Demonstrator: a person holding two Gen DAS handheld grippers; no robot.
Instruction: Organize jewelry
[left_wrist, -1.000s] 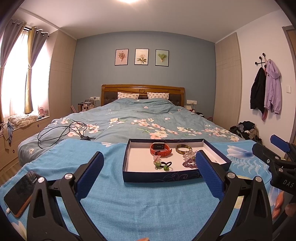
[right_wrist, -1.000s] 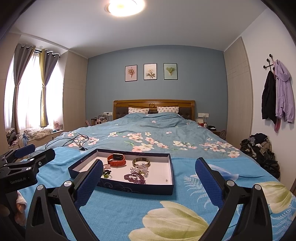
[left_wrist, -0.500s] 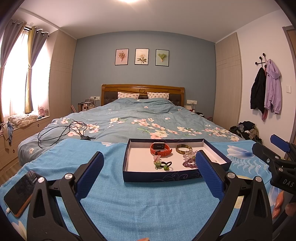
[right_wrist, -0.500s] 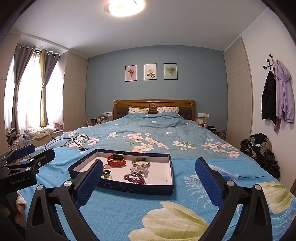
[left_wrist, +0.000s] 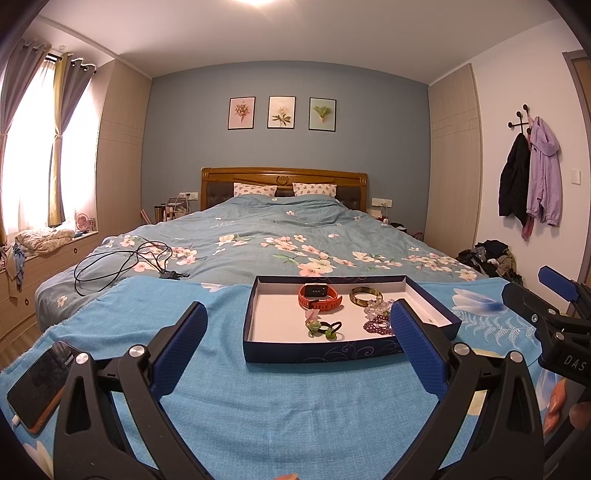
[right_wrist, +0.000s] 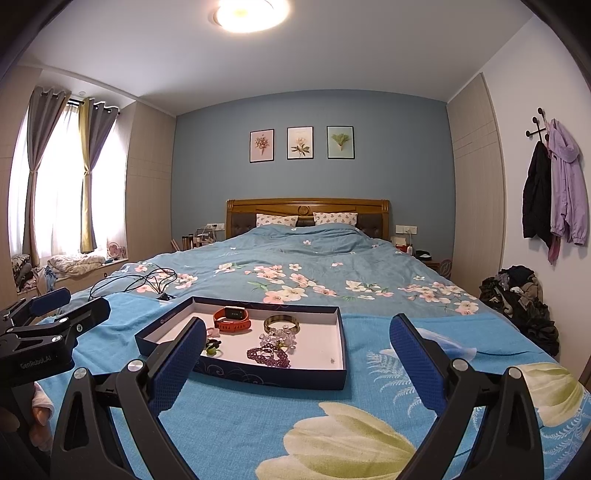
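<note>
Jewelry out ahead of both tongs, left tongs (left_wrist: 297, 326) and right tongs (right_wrist: 297, 341) alike spread wide and gripping nothing, hovering over the blue bedspread (left_wrist: 280, 398). All gathered loose in the shallow navy box tray (left_wrist: 321, 352): orange watch (left_wrist: 318, 296), gold bangle (left_wrist: 365, 296), purple bead bracelet (left_wrist: 376, 325), clear crystal bracelet (left_wrist: 377, 307), green hair ties (left_wrist: 325, 328). Fits either pieces collected and finished, or still awaiting sorting; impossible to say which.

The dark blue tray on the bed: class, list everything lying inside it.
Inside the tray: an orange watch, a gold bangle, clear beads, a purple bead bracelet and green-and-black hair ties. The right tool's finger covers part of the hair ties.
</note>
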